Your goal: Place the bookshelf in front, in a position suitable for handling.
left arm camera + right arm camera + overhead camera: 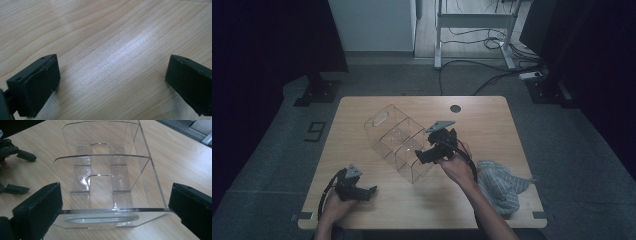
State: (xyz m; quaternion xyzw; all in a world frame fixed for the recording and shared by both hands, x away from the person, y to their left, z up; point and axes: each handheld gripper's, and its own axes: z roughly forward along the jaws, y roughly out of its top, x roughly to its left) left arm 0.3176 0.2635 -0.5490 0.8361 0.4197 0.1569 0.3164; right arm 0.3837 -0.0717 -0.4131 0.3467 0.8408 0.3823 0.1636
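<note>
Wooden table [362, 107]: clear acrylic organizer [398, 140] lies mid-table, long axis diagonal, far-left to near-right. Striped cloth [502, 185] at near-right edge, well apart from the work.

Right gripper [434, 150] sits at organizer's near-right end, far nearer than left. Right gripper view: end panel with handle slot [100, 218] lies between spread jaws, straight ahead, dividers receding along jaw axis. Jaws released, flanking panel, not yet clamped.

Left gripper [362, 191] rests near-left, jaws wide apart over bare wood [112, 50], grasping nothing.

Probably a lab: desk [362, 107] ringed by dark curtains [262, 40], floor cables [482, 67], stand bases [317, 92].
</note>
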